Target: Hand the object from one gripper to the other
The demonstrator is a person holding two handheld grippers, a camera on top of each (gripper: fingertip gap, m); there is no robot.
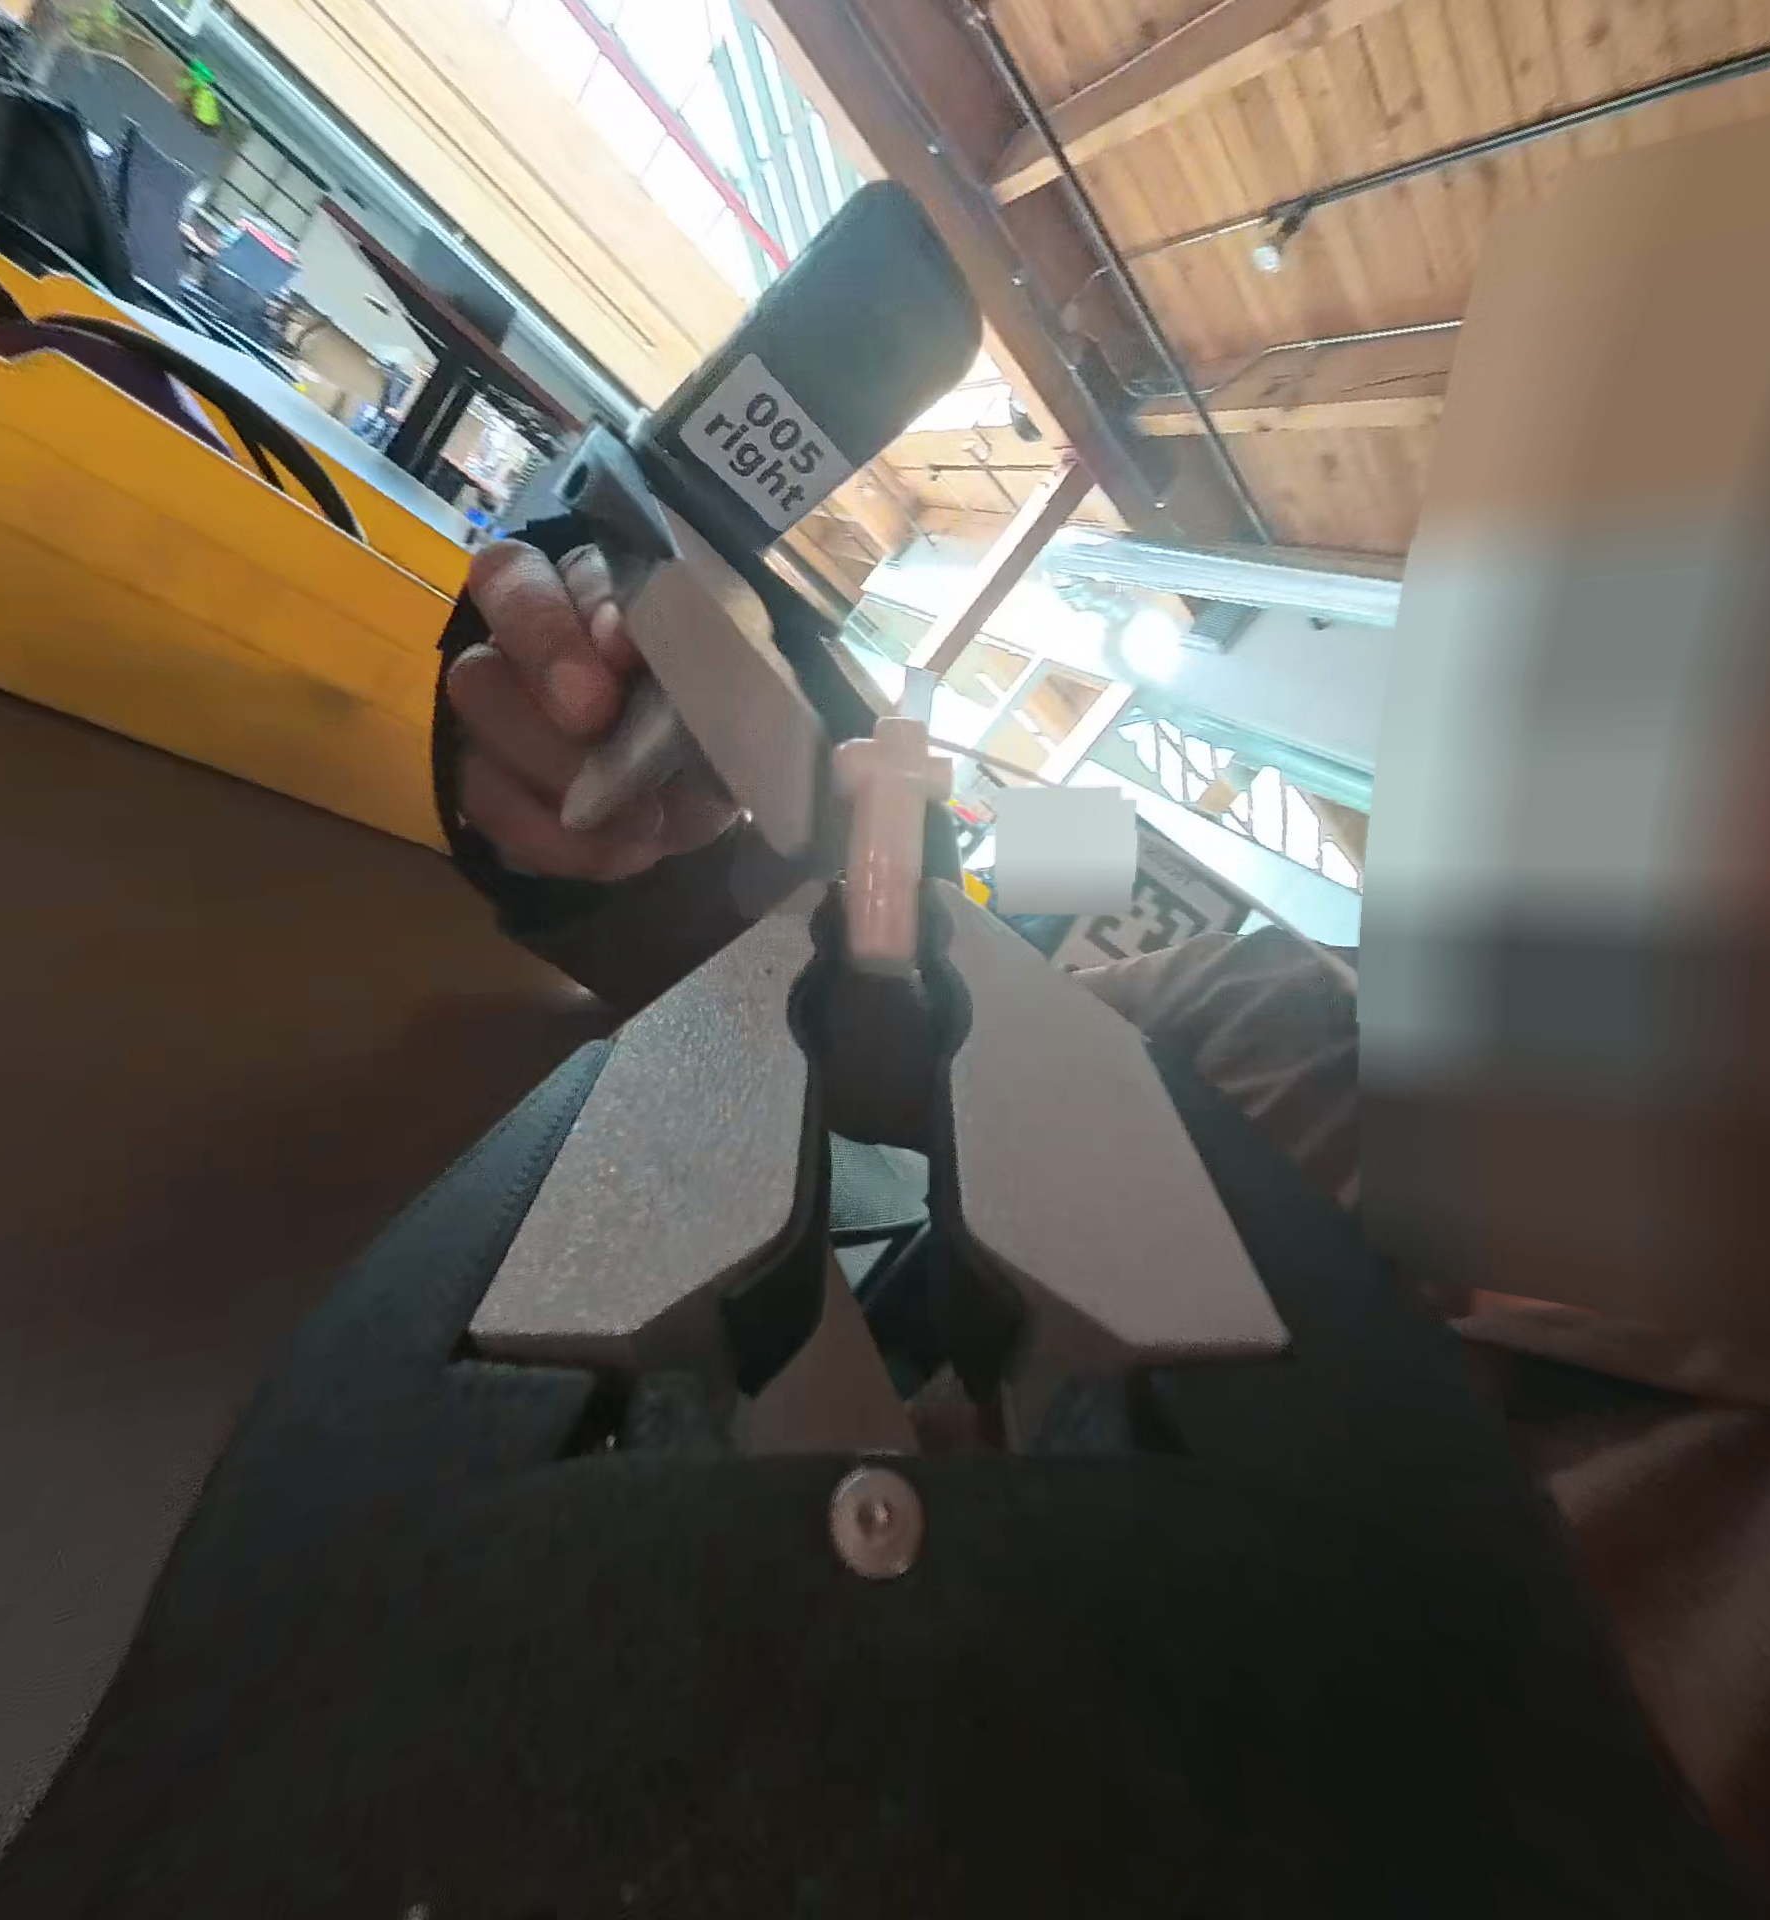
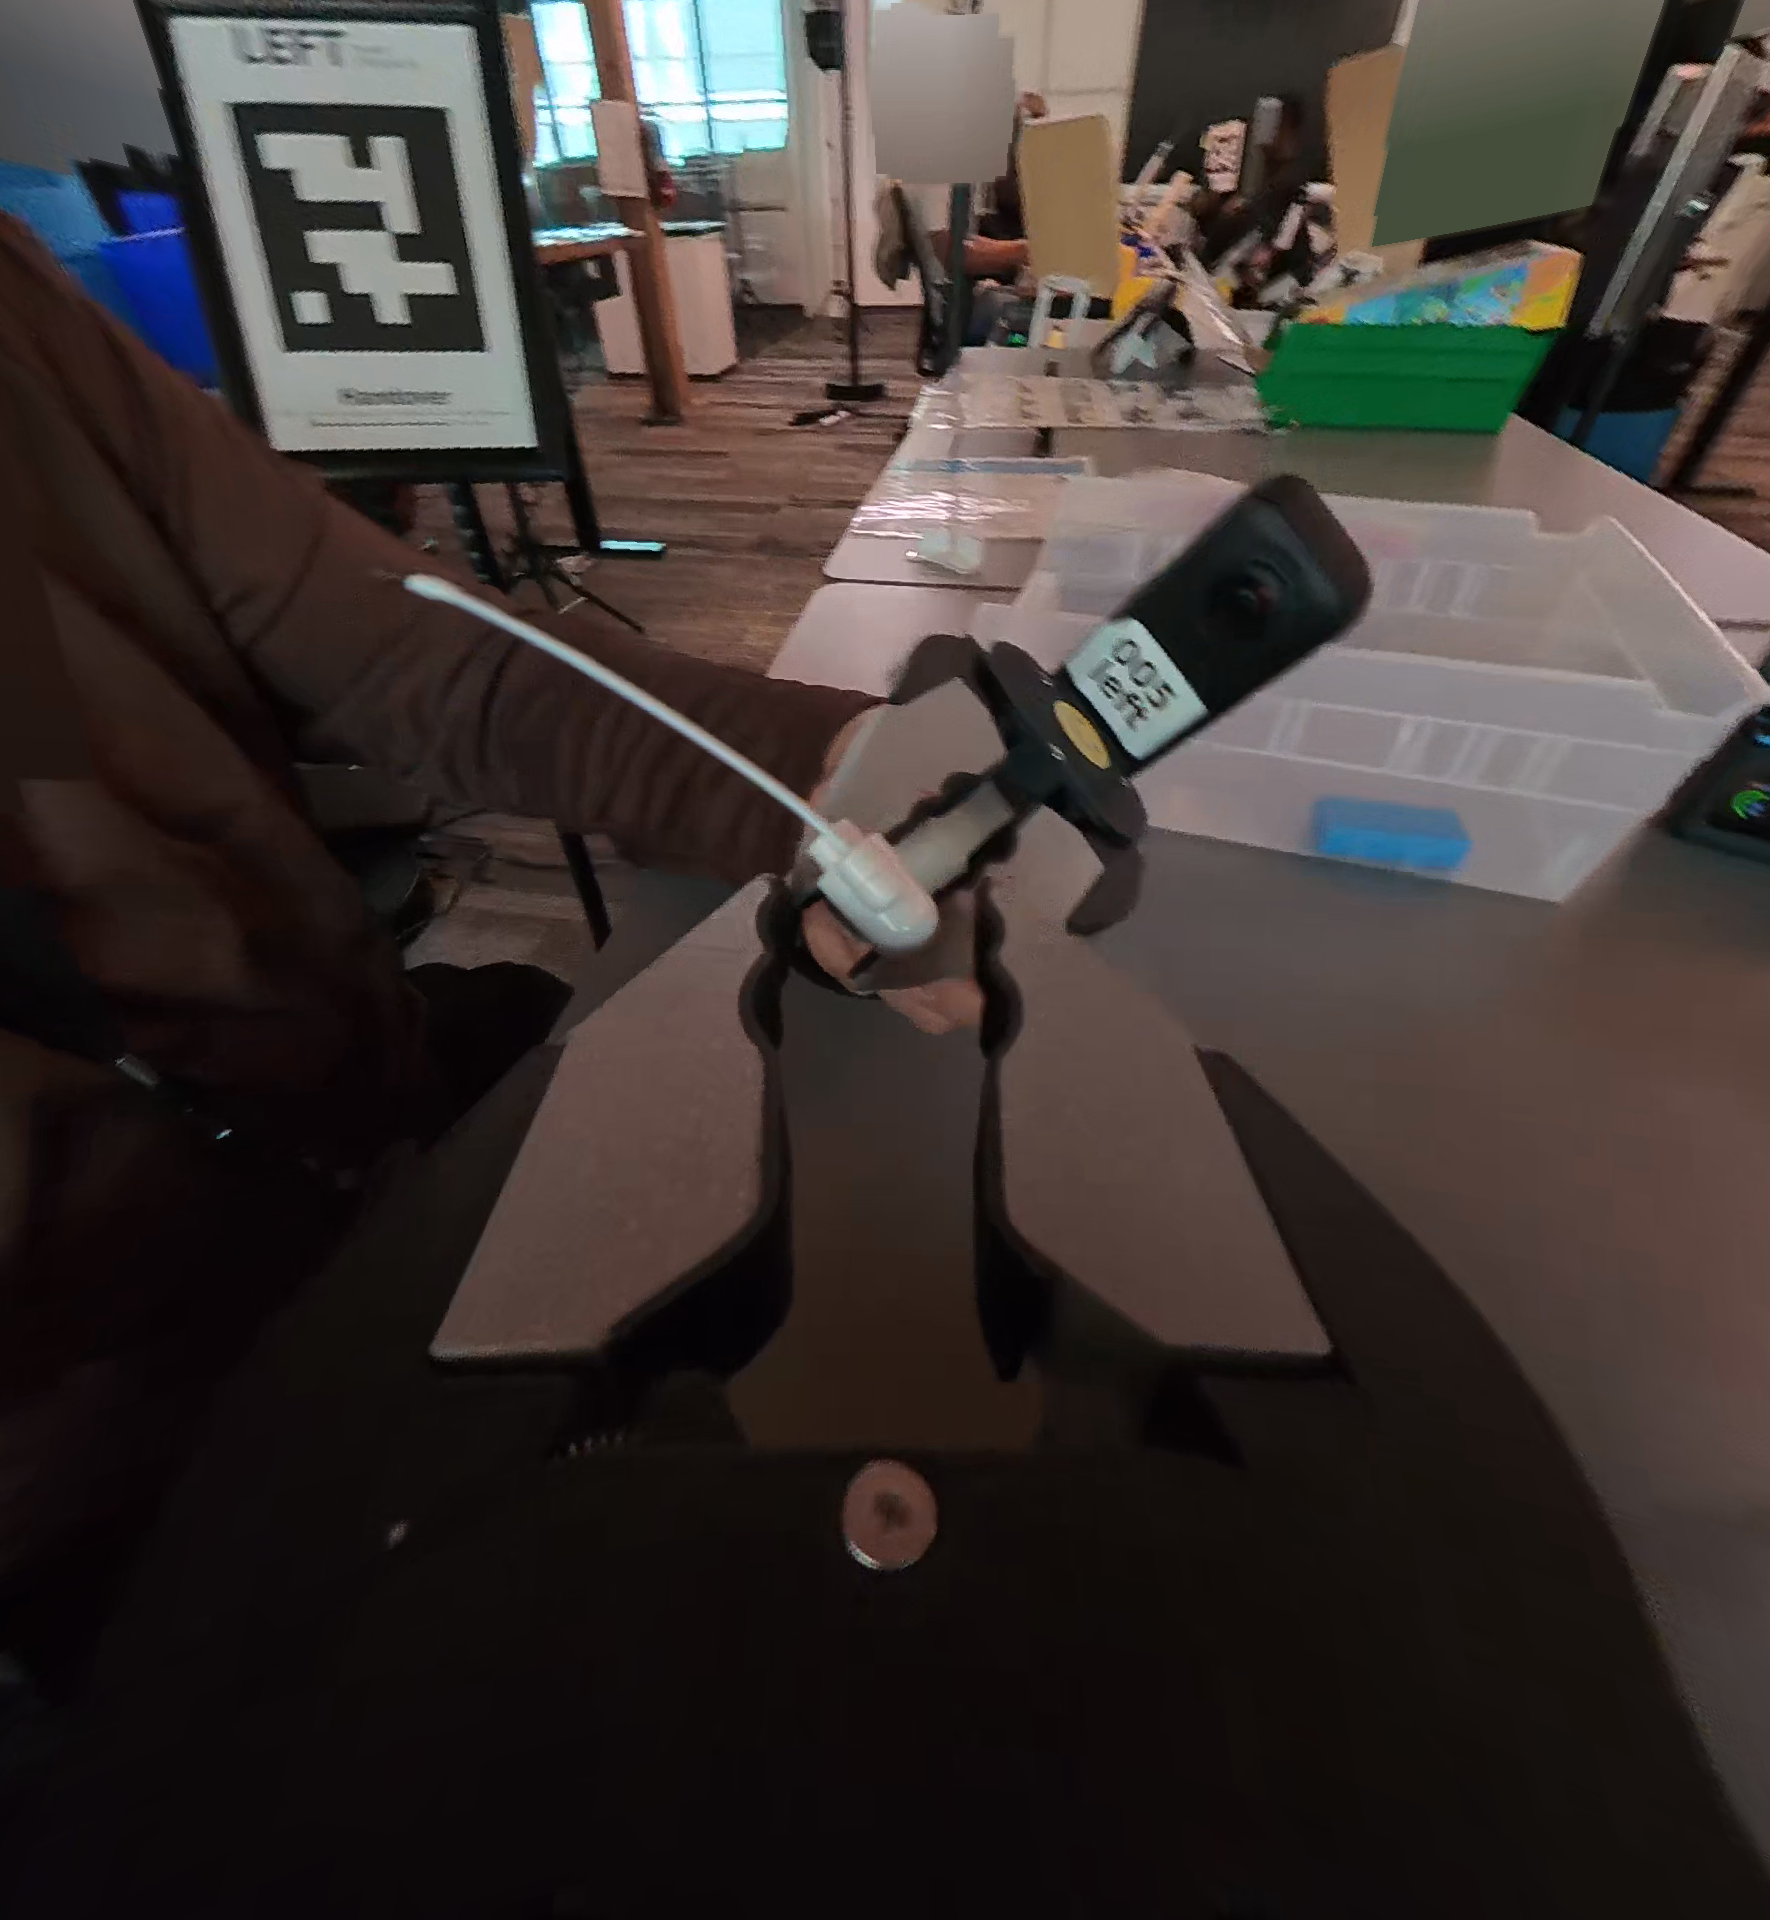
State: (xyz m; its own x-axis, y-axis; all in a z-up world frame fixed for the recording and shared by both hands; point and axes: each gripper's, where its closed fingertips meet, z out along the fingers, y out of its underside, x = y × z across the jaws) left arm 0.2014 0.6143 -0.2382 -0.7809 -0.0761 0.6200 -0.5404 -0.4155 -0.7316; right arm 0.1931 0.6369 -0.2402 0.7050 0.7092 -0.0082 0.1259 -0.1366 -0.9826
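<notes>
The left gripper (image 1: 876, 935) is squeezed tight with its tips pointing up, and the right gripper (image 2: 881, 966) faces it up close, its two fingers (image 2: 642, 1174) spread wide apart.

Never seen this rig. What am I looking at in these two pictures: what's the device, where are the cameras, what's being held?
No robot arm here: a person holds a hand-operated two-finger gripper in each hand, and each carries a wide-angle camera looking along its fingers.

The left wrist view shows the left gripper shut on a small white object with a thin stalk, tilted up toward a wooden ceiling. The right gripper appears farther off, gripped by a hand.

The right wrist view shows the right gripper open, its fingertips either side of the same white object, not yet closed.

On the grey table lie a clear plastic organiser box and a green bin.
</notes>
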